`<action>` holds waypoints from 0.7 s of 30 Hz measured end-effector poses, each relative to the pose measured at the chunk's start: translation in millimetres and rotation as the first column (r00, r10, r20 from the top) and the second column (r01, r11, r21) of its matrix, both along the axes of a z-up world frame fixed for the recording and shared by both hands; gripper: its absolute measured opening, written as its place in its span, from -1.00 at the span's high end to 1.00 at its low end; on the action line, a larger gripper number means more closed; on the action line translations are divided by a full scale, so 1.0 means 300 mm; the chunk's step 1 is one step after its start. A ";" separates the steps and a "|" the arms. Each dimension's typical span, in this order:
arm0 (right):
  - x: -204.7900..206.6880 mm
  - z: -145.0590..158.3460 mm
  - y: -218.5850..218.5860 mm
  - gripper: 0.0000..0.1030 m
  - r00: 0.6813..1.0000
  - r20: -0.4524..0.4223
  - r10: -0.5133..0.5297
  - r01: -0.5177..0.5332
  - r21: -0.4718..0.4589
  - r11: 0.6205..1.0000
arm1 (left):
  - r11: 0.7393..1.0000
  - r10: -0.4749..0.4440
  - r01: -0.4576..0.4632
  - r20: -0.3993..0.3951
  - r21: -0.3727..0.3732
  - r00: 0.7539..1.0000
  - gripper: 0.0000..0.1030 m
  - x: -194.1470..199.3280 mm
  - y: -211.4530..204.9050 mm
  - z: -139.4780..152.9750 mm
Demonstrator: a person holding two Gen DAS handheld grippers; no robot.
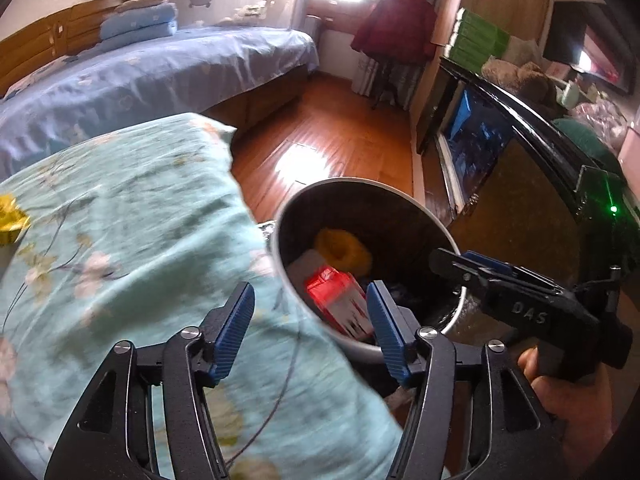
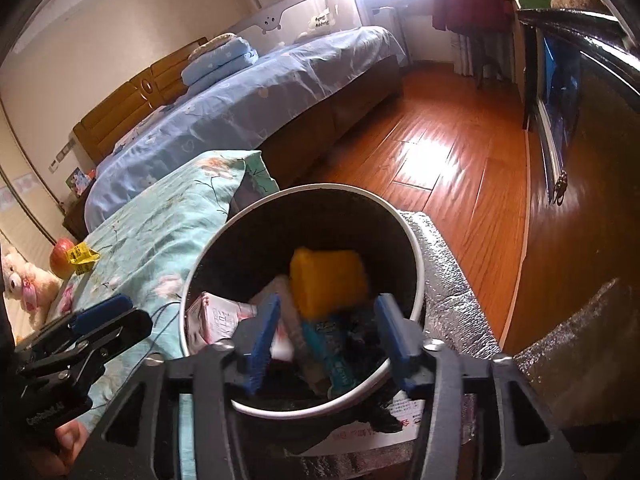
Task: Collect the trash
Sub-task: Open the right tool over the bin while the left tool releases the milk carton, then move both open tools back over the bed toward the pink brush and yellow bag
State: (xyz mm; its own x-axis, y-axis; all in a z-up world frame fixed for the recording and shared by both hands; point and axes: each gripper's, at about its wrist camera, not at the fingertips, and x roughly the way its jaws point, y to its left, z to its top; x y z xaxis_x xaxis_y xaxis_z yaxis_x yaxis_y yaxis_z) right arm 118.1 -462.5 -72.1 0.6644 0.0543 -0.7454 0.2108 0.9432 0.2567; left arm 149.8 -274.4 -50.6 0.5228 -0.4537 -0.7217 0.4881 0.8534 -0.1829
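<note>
Bin-drop step, judging by both grippers standing open and empty at the trash bin.

Right wrist view, left to right: an apple [image 2: 61,257] with a yellow wrapper [image 2: 83,257] against it sits at far left on the floral teal bedcover [image 2: 160,236], well apart from the bin. Left gripper [image 2: 100,322] pokes in at lower left. Trash bin [image 2: 416,264], white rim and dark inside, fills centre frame. It holds a yellow sponge [image 2: 328,280], a white carton [image 2: 212,320] and a teal packet [image 2: 340,364]. Right gripper [image 2: 326,340] hangs over the bin mouth, jaws roughly half apart, nothing between the pads.

Left wrist view: a gold-yellow scrap, probably that wrapper, shows at the far-left edge. Left gripper's jaws are about half open and empty, straddling the bin's near rim, with a red-and-white carton beyond in the bin.

Next move, my read: swing left to the wrapper on the bedcover, pinch it without snagging cloth, carry it back. Whether the apple counts as trash I can't tell.
</note>
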 end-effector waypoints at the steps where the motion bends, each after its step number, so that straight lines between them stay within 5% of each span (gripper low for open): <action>1: -0.004 0.004 0.004 -0.29 1.000 0.006 0.000 0.000 0.006 1.000 | 1.000 0.017 -0.017 -0.002 -0.004 1.000 -0.16 -0.003 0.026 -0.001; 7: -0.011 0.029 0.069 -0.62 0.999 0.042 0.023 -0.024 0.031 0.999 | 0.993 0.119 -0.119 -0.018 -0.016 0.993 -0.25 -0.010 0.181 -0.013; 21: 0.024 0.052 0.336 -0.77 0.983 0.077 0.167 -0.172 0.063 0.983 | 0.938 0.343 -0.345 -0.050 -0.033 0.938 -0.29 -0.034 0.562 -0.039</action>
